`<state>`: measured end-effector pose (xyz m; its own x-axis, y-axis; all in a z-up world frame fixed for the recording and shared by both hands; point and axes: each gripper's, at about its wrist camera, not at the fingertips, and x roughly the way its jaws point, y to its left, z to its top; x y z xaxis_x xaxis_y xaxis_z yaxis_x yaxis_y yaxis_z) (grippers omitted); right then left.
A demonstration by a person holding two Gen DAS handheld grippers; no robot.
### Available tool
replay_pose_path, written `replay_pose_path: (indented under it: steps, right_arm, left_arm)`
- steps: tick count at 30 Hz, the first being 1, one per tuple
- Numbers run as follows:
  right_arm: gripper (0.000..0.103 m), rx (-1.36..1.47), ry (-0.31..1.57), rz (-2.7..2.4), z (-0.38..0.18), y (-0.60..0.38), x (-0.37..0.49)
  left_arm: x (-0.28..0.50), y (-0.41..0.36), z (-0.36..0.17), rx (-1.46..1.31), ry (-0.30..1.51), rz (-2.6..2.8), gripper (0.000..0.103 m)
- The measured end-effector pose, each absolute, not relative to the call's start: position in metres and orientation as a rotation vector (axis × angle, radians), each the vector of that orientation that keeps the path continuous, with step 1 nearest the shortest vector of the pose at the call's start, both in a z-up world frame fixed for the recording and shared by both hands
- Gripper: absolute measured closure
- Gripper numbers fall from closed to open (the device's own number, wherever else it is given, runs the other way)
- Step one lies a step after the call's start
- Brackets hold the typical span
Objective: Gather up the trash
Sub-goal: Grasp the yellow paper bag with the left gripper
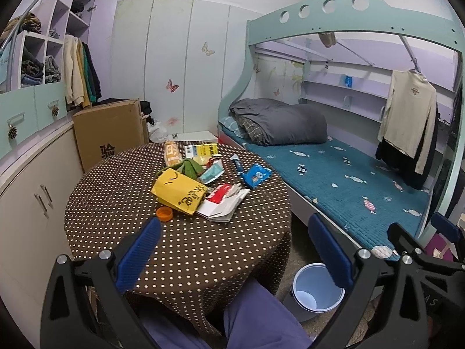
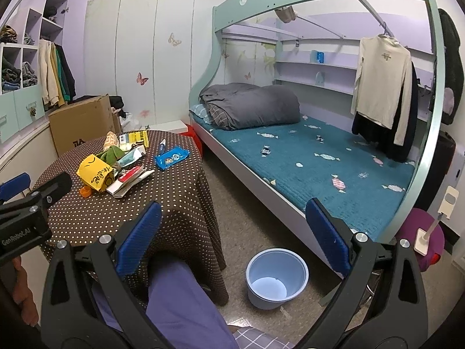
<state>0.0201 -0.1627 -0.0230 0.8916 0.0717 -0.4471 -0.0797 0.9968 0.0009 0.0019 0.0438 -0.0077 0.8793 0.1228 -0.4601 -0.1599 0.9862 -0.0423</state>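
Note:
Trash lies in a pile on the round table with a brown polka-dot cloth (image 1: 180, 250) (image 2: 162, 192): a yellow paper bag (image 1: 177, 193) (image 2: 94, 174), an orange cap (image 1: 163, 213) (image 2: 85, 192), a red-and-white carton (image 1: 223, 202) (image 2: 128, 180), a blue wrapper (image 1: 256, 174) (image 2: 171, 158), a face mask (image 1: 212, 173) and a yellow-black packet (image 1: 203, 149). A pale blue bin (image 1: 316, 289) (image 2: 276, 277) stands empty on the floor to the table's right. My left gripper (image 1: 235, 250) is open and empty, held before the table's near edge. My right gripper (image 2: 235, 238) is open and empty, above the floor near the bin.
A bunk bed with a blue mattress (image 2: 314, 157) and grey duvet (image 1: 279, 120) fills the right side. A cardboard box (image 1: 109, 132) stands behind the table by the cupboards (image 1: 32, 192). Clothes hang on the bed frame (image 2: 380, 84). My knee in purple trousers (image 2: 177, 296) is at the bottom.

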Motion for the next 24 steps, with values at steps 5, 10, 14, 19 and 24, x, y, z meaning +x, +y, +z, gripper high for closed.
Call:
replay_pose_path:
  steps: [5,10,14,19,24]
  right_arm:
    - [0.006,-0.028,0.498,0.097,-0.028,-0.147,0.037]
    - [0.006,-0.042,0.528,0.122,-0.033,-0.129,0.055]
    - [0.006,-0.052,0.559,0.151,-0.037,-0.114,0.073]
    - [0.006,-0.065,0.595,0.184,-0.043,-0.095,0.097]
    - [0.006,-0.078,0.637,0.215,-0.052,-0.077,0.119]
  left_arm:
    - [0.011,0.062,-0.012,-0.104,0.500,0.181,0.004]
    - [0.022,0.080,-0.017,-0.132,0.531,0.217,0.004]
    - [0.032,0.096,-0.022,-0.152,0.553,0.240,0.004]
    - [0.050,0.114,-0.028,-0.154,0.590,0.255,0.004]
    - [0.073,0.128,-0.038,-0.115,0.636,0.269,0.004]
